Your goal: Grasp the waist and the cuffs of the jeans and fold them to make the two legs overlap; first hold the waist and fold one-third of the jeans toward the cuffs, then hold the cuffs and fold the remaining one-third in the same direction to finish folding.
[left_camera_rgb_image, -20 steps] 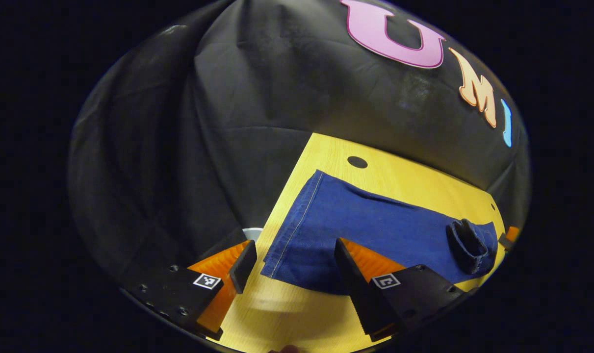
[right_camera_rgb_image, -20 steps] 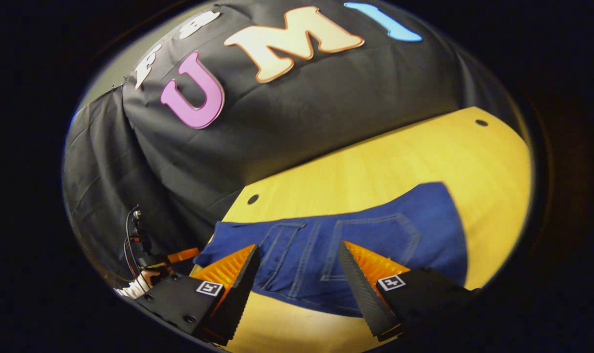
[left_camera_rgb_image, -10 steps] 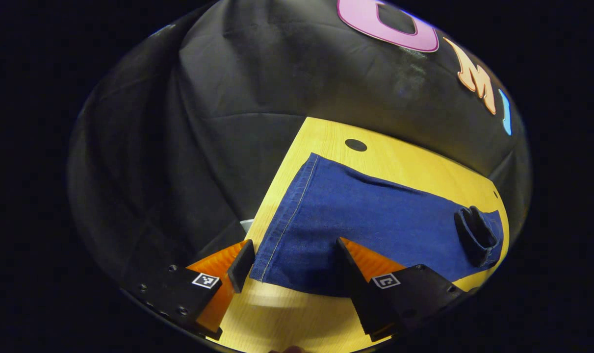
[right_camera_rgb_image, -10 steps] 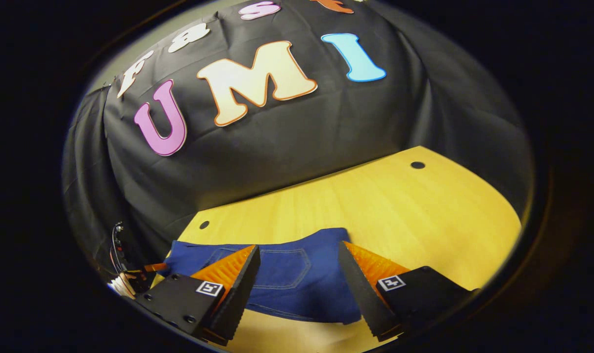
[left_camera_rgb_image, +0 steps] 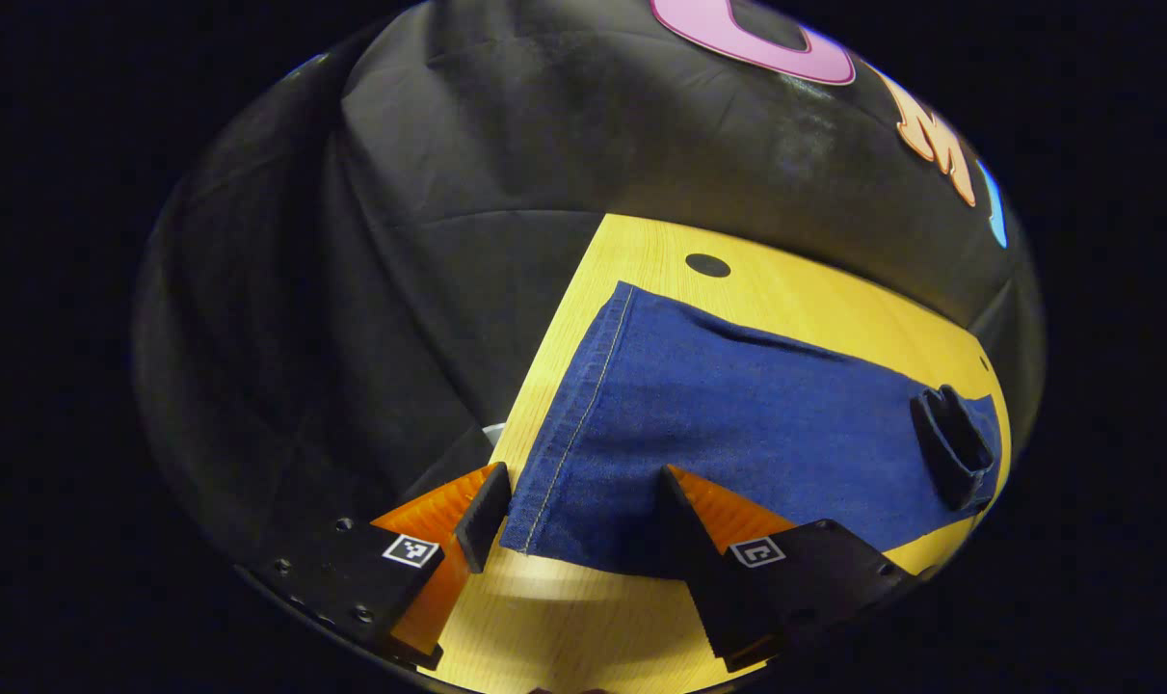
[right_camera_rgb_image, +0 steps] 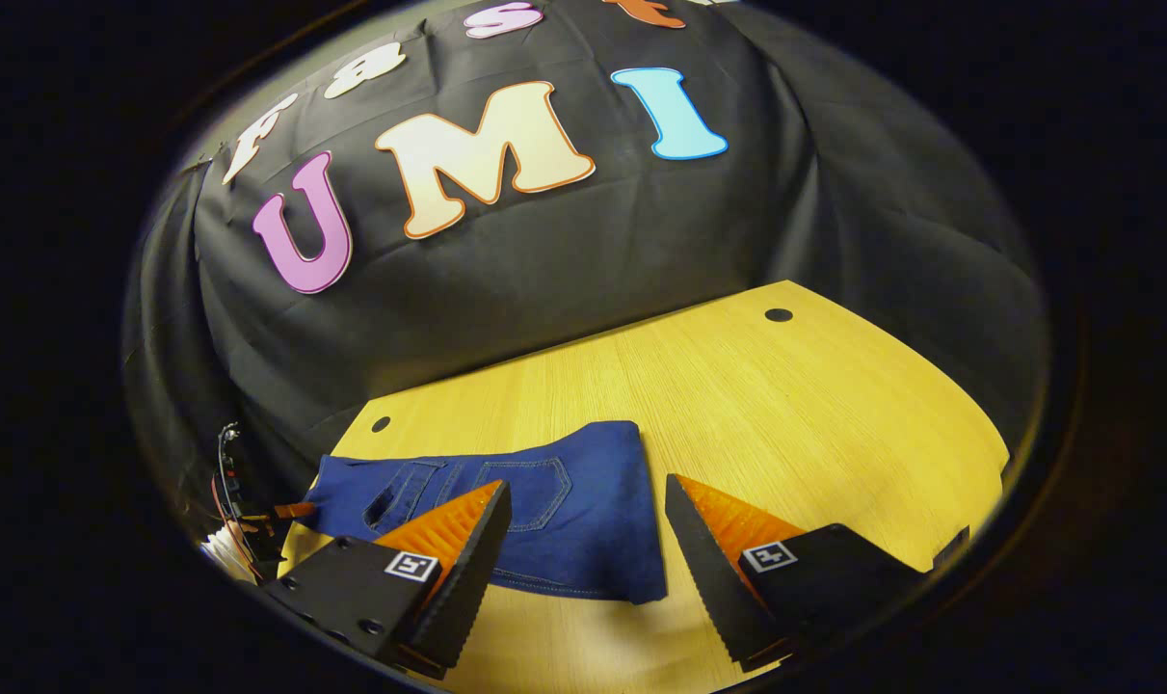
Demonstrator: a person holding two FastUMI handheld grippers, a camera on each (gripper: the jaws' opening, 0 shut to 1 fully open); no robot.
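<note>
The jeans lay flat on the worktop, already folded so the legs overlapped into one long strip. In the left gripper view, the left gripper hung over the cuff end with its fingers spread wide and holding nothing; the stitched cuff hem ran just beside the left finger, and the near corner of the denim lay between the two fingers. At the strip's far end the cloth rose in a small dark loop. In the right gripper view, the right gripper stood wide open and empty over the waist end, whose back pocket faced up; the waist edge lay between its fingers
</note>
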